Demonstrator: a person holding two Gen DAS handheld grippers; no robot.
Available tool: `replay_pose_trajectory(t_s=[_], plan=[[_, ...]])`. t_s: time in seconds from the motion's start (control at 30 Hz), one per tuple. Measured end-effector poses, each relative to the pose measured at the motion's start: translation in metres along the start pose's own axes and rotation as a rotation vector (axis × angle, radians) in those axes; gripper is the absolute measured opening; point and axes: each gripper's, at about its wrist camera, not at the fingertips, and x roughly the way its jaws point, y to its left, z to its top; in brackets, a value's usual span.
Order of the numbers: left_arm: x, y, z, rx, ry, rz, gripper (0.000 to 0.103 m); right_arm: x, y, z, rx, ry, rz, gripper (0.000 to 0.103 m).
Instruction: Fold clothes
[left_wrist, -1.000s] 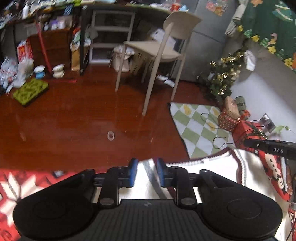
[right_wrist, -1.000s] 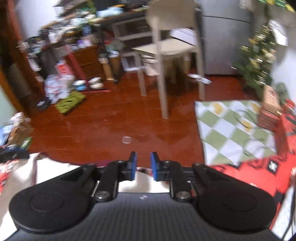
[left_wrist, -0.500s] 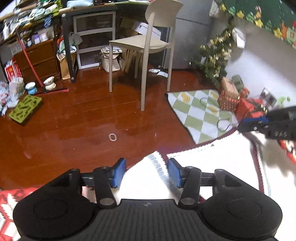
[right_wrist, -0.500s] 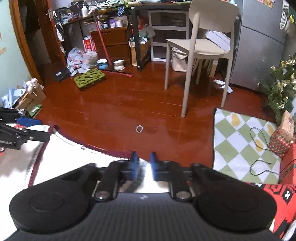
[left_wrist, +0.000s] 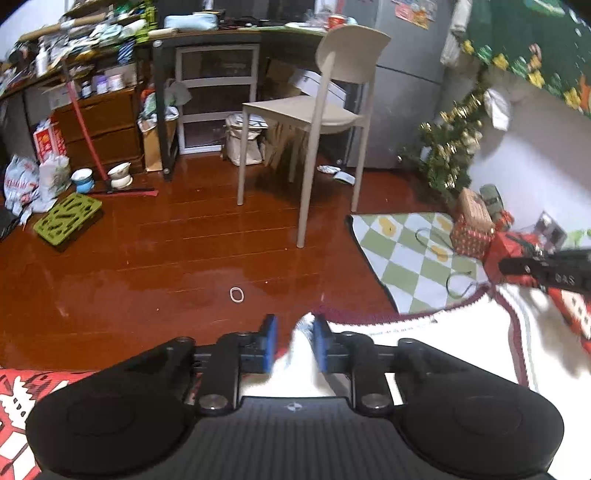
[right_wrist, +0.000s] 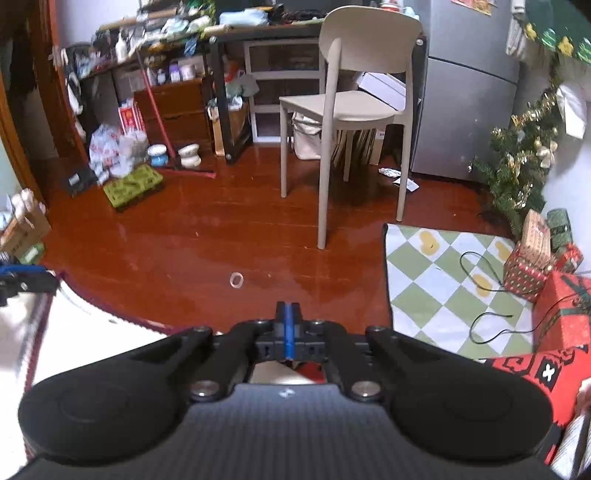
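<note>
Red wooden floor (left_wrist: 177, 258), left gripper (left_wrist: 294, 345) closing around white sweater (left_wrist: 424, 343), right gripper (right_wrist: 287, 328) now fully closed

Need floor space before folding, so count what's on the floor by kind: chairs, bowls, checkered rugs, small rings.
Chair: 1
Bowls: 2, a blue bowl and a white bowl
Checkered rug: 1
Small ring: 1
Total: 5
</note>
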Motion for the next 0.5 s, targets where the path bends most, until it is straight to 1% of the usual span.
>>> replay_pose_trajectory(t_s=[0.07, 0.13, 0.17, 0.2, 0.3, 0.33, 0.4, 0.43, 0.5], plan=[[-0.008, 0.009, 0.007, -0.018, -0.029, 0.014, 0.028, -0.012, -0.007, 0.005, 0.021, -0.019, 0.027, 0.002], [-0.018, 0.020, 0.015, -0.034, -0.053, 0.029, 0.028, -0.028, -0.013, 0.008, 0.028, -0.038, 0.052, 0.008], [-0.023, 0.026, 0.018, -0.047, -0.051, 0.021, 0.028, -0.036, -0.016, 0.009, 0.031, -0.043, 0.062, 0.008], [-0.028, 0.032, 0.019, -0.057, -0.043, 0.002, 0.028, -0.043, -0.021, 0.008, 0.037, -0.032, 0.069, 0.013], [-0.043, 0.049, 0.013, -0.059, -0.010, -0.040, 0.028, -0.061, -0.038, 0.001, 0.052, 0.015, 0.084, 0.015], [-0.047, 0.054, 0.009, -0.058, 0.001, -0.046, 0.028, -0.065, -0.044, -0.005, 0.054, 0.028, 0.083, 0.015], [-0.049, 0.061, -0.003, -0.068, 0.029, -0.046, 0.029, -0.069, -0.055, -0.015, 0.062, 0.058, 0.054, 0.016], [-0.050, 0.065, -0.008, -0.073, 0.044, -0.045, 0.029, -0.068, -0.060, -0.018, 0.075, 0.071, 0.048, 0.018], [-0.051, 0.067, -0.018, -0.073, 0.060, -0.051, 0.029, -0.065, -0.067, -0.024, 0.095, 0.087, 0.051, 0.020]])
